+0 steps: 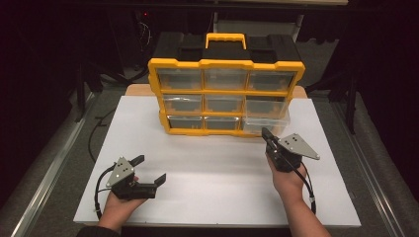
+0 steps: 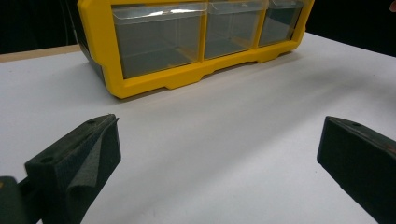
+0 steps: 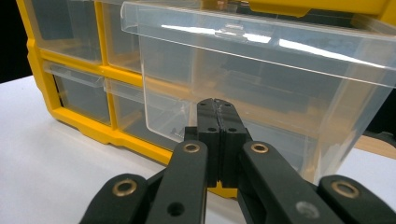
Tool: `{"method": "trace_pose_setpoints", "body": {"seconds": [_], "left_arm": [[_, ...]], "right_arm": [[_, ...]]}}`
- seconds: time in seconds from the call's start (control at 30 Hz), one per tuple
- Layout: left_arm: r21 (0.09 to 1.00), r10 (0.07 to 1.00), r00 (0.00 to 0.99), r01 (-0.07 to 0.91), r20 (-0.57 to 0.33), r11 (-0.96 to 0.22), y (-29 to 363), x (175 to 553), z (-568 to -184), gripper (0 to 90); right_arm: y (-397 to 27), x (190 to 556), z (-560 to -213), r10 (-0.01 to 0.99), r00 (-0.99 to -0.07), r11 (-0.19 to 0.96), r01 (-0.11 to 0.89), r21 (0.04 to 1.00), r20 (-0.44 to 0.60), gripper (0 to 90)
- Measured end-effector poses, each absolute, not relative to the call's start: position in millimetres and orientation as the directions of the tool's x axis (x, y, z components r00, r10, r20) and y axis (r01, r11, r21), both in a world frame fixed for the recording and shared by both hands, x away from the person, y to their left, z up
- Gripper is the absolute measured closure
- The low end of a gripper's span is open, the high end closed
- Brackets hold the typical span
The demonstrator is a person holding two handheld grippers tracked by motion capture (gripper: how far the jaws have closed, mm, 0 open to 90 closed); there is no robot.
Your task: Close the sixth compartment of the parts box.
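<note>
A yellow organizer [image 1: 226, 64] with clear plastic drawers stands upright at the back of the white board [image 1: 217, 173]. Its right middle drawer [image 1: 267, 116] is pulled part way out. My right gripper [image 1: 267, 133] is shut, with its tips just in front of that drawer's lower front. In the right gripper view the closed jaws [image 3: 217, 106] point at the drawer's clear front wall [image 3: 261, 74], and nothing shows between them. My left gripper [image 1: 150, 169] lies low at the front left, open and empty. In the left gripper view it [image 2: 219, 130] faces the organizer's bottom row [image 2: 159, 42].
The organizer has a black back and a yellow carry handle [image 1: 226, 38]. The white board lies on a grey table with a metal rail [image 1: 54, 163] along the left. Cables trail from both grippers toward the front edge. The surroundings are dark.
</note>
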State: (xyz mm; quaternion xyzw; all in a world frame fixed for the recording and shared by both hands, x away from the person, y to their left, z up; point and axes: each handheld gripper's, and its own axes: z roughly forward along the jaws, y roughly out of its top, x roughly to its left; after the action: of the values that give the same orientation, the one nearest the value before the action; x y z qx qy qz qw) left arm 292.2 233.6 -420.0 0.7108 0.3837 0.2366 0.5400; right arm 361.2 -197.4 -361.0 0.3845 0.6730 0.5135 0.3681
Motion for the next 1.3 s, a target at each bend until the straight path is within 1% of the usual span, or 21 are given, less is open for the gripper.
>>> {"method": "trace_pose_setpoints", "body": {"seconds": [0.13,0.53,0.67,0.73,1.0,1.3], "left_arm": [[0.950,0.800,0.594,0.290,-0.080,-0.120,234,292,-420,0.1],[0.952,0.800,0.594,0.285,-0.082,-0.115,235,291,-419,0.1],[0.950,0.800,0.594,0.288,-0.080,-0.118,235,291,-419,0.1],[0.950,0.800,0.594,0.289,-0.081,-0.118,235,291,-420,0.1],[0.948,0.801,0.593,0.293,-0.081,-0.121,235,292,-420,0.1],[0.949,0.802,0.592,0.291,-0.082,-0.118,236,291,-420,0.1]], "right_arm": [[-199,361,-361,0.896,-0.428,0.196,0.135,0.971,-0.122,90.0],[-210,360,-362,0.908,-0.403,0.187,0.150,0.971,-0.113,90.0],[-214,363,-362,0.915,-0.393,0.165,0.161,0.973,-0.090,90.0],[-214,364,-362,0.914,-0.392,0.176,0.157,0.972,-0.102,90.0],[-214,372,-361,0.917,-0.389,0.161,0.158,0.974,-0.089,90.0],[-210,384,-361,0.922,-0.380,0.158,0.179,0.971,-0.080,90.0]]}}
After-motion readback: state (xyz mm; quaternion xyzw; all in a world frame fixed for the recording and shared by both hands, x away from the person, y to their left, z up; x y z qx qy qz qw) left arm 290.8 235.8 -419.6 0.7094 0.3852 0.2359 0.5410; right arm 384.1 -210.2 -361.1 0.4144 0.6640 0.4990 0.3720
